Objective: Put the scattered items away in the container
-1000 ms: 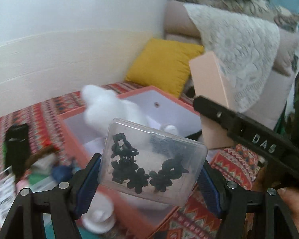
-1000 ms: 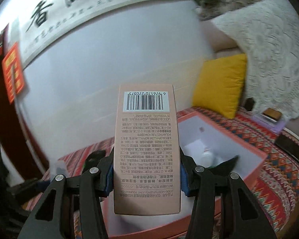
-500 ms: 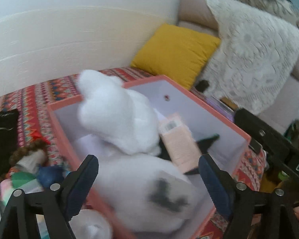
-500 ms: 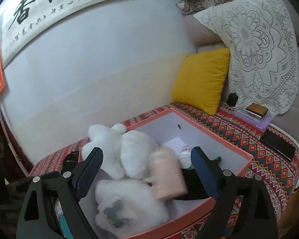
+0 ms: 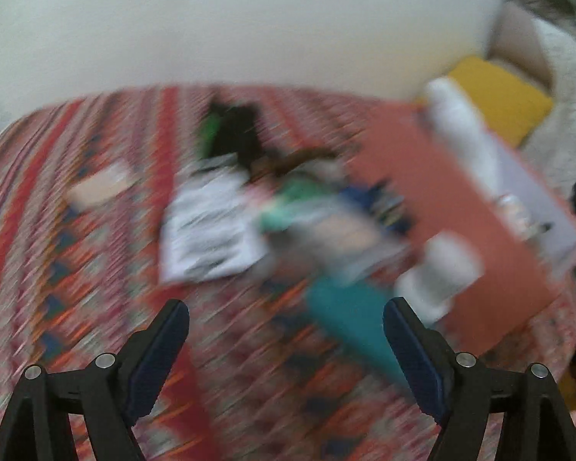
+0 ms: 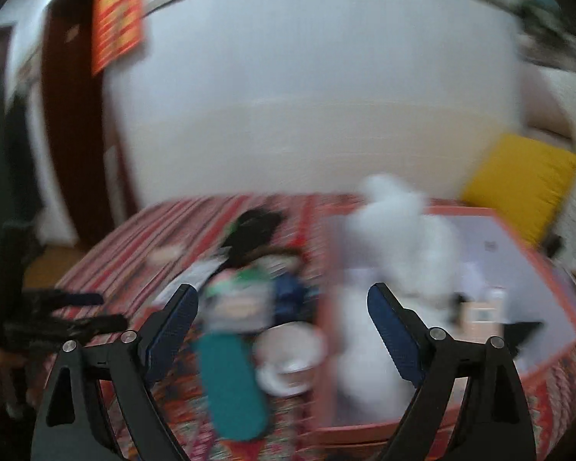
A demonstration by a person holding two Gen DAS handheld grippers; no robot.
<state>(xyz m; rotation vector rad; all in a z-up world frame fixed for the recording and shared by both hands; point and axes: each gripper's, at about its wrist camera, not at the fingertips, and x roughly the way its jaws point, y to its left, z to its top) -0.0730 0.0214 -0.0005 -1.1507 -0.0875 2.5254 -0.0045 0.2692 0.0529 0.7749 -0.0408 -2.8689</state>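
The orange container (image 6: 434, 428) stands at the right of the patterned surface (image 5: 76, 269), already holding a white plush toy (image 6: 399, 230), a pale pink carton (image 6: 482, 317) and some dark item I cannot identify. Just outside its left wall a cluster remains loose: a teal flat item (image 6: 230, 384), a white cup (image 6: 288, 357), a printed white sheet (image 5: 211, 230), black and green pieces (image 5: 234, 130) and a small pale item (image 5: 100, 188) set apart. I judge the sorting part-way complete. My left gripper (image 5: 286, 330) and right gripper (image 6: 282, 309) both hold nothing, jaws wide, aimed towards the loose cluster, which suits reaching for another piece. Only the right view shows the container's interior; the left view shows its outer wall and the sheet. Both frames are motion-blurred, so finer identification is unreliable.
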